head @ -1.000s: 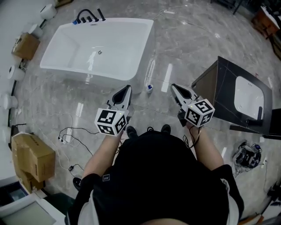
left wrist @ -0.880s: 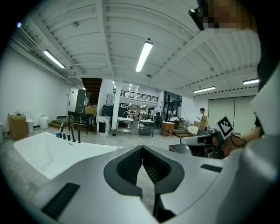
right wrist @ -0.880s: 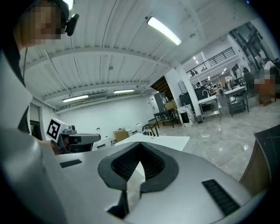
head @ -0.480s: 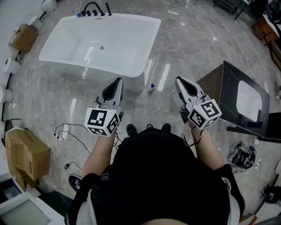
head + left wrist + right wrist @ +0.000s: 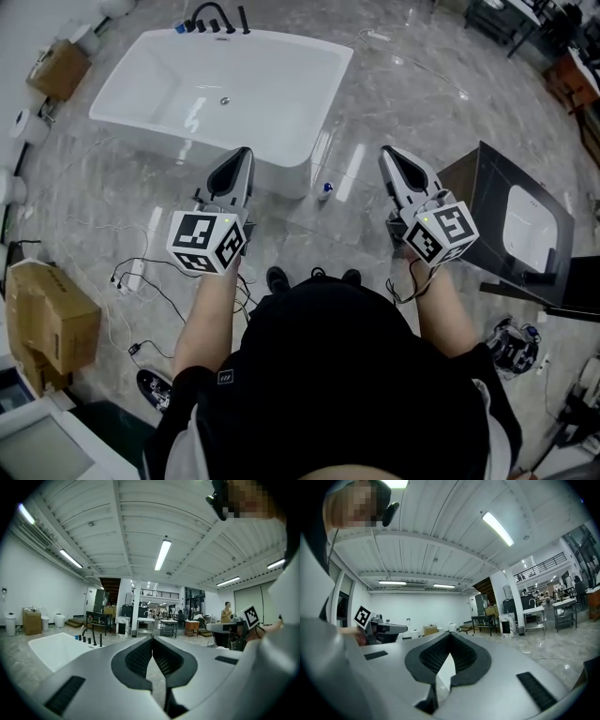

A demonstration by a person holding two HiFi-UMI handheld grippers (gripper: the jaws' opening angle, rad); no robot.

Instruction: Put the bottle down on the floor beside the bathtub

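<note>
The bottle, a small clear one with a blue cap, sat on the grey marble floor just beside the bathtub, off its near right corner; what it held was too small to tell. The white bathtub showed only a drain fitting in its bottom, with a dark faucet set on its far rim. The left gripper hung over the bathtub's near wall, left of the bottle and apart from it, its fingers pressed together with nothing between them. The right gripper hovered on the other side of the bottle, farther from the bathtub, its fingers likewise closed tip to tip and empty. Well to the right of the bathtub stood a dark cabinet with a white sink basin set into its top. Left of the bathtub, a closed cardboard box sat near its far end, and a larger closed cardboard box lay nearer the person, with white cables trailing on the floor between that box and the bathtub.
</note>
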